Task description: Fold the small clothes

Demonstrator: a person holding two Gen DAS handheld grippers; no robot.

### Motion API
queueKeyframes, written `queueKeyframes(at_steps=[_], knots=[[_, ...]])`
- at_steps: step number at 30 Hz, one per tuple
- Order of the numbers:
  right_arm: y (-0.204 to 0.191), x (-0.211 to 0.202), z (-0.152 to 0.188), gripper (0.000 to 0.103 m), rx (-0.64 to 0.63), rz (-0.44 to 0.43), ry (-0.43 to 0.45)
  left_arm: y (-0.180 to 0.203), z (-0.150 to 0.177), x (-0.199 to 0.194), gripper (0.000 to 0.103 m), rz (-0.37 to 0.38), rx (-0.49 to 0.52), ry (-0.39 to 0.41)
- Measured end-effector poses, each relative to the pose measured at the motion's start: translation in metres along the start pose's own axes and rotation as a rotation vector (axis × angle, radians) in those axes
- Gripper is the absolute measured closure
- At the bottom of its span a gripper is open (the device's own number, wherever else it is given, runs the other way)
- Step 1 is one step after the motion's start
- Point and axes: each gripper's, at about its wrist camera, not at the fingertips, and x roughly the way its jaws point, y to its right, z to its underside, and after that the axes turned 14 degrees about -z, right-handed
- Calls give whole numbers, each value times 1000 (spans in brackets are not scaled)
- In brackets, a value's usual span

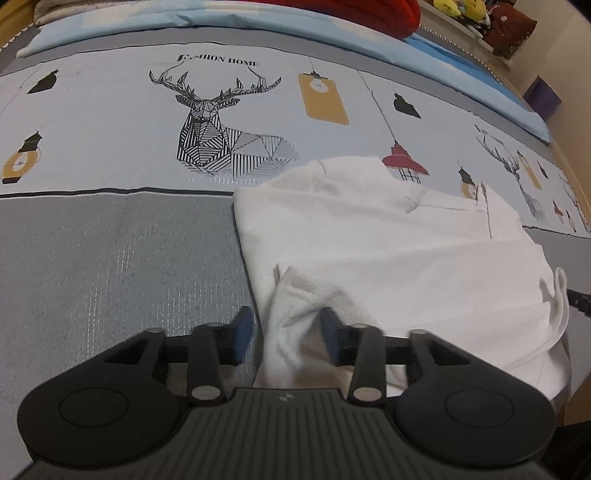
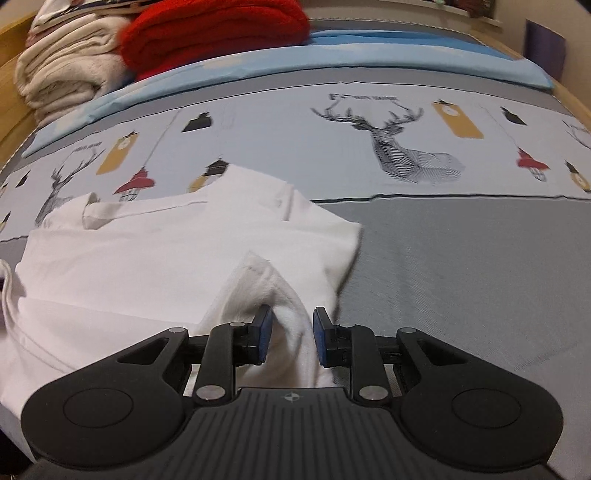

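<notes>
Both hand-held grippers, left [image 1: 284,334] and right [image 2: 290,338], stand narrowly parted around raised corners of the white garment [image 1: 388,236] on the bed [image 1: 110,251]; pads seem not pressing; light, limp cloth, best pinched at hems.

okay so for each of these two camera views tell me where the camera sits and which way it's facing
Left wrist: rides on the left gripper, looking down and forward over the white garment on the bed cover; only its own blue fingers show, a fold between them.
Right wrist: rides on the right gripper, facing the garment's other side; its fingers straddle a fold.
Shared: the garment, deer-print cover, red blanket.
</notes>
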Motion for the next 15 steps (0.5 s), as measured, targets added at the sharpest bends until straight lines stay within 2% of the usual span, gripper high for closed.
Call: queueKeyframes(at_steps=[1, 2, 5, 9, 10, 12, 15], knots=[[-1, 2, 0, 78, -8, 6, -6, -1, -1, 0, 79, 3, -1, 0], [-2, 6, -1, 78, -16, 10, -12, -1, -3, 1, 90, 2, 0, 0], [-3, 15, -5, 78, -32, 29, -22, -4, -7, 2, 97, 6, 2, 3], [-2, 23, -12, 78, -16, -1, -20, -11, -13, -1, 98, 22, -25, 18], [-3, 23, -13, 82, -20, -15, -20, -13, -15, -2, 98, 25, -36, 23], [-6, 22, -18, 100, -30, -36, -5, -17, -20, -3, 98, 33, -60, 33], [-1, 16, -27, 101, 22, -46, 46, -23, -27, -3, 98, 28, -96, 44]])
